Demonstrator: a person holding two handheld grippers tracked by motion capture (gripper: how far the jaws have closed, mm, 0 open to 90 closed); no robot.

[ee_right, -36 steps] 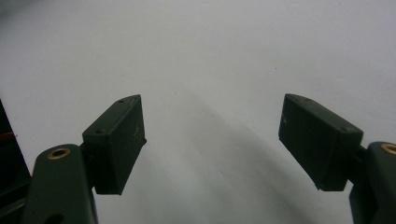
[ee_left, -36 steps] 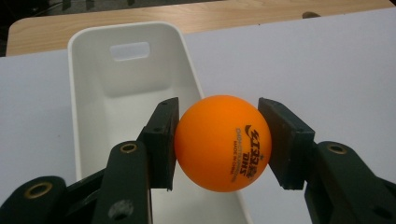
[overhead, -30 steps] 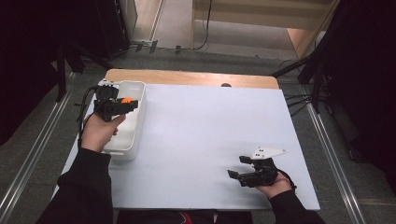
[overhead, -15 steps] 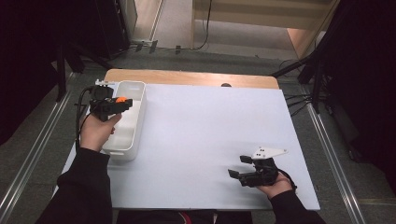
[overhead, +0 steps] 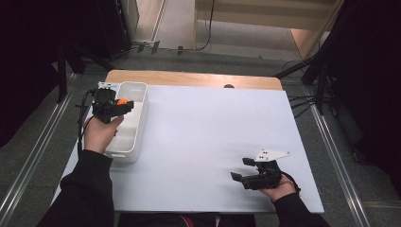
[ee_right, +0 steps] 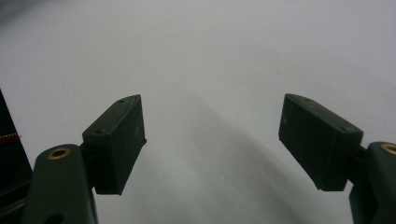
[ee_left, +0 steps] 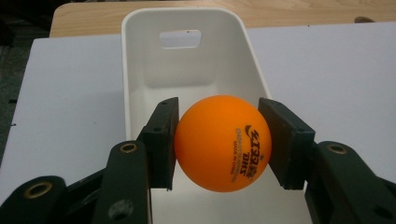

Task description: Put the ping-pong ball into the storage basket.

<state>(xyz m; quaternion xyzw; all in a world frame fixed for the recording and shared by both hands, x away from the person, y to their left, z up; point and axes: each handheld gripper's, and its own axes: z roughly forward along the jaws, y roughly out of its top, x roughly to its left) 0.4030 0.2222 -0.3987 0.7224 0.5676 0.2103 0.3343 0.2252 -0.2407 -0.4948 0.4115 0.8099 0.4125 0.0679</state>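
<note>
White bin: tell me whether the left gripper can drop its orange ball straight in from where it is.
Probably yes. The left gripper, shut on the orange ball, hovers over the open white bin; no lid or object is seen blocking the way.

White tabletop (overhead: 208,137): broad bare expanse between both grippers, passable throughout. Sole obstacle: white bin (overhead: 137,118) at the left edge, its upright walls barring level passage; its open top (ee_left: 187,70) admits entry from above.
</note>
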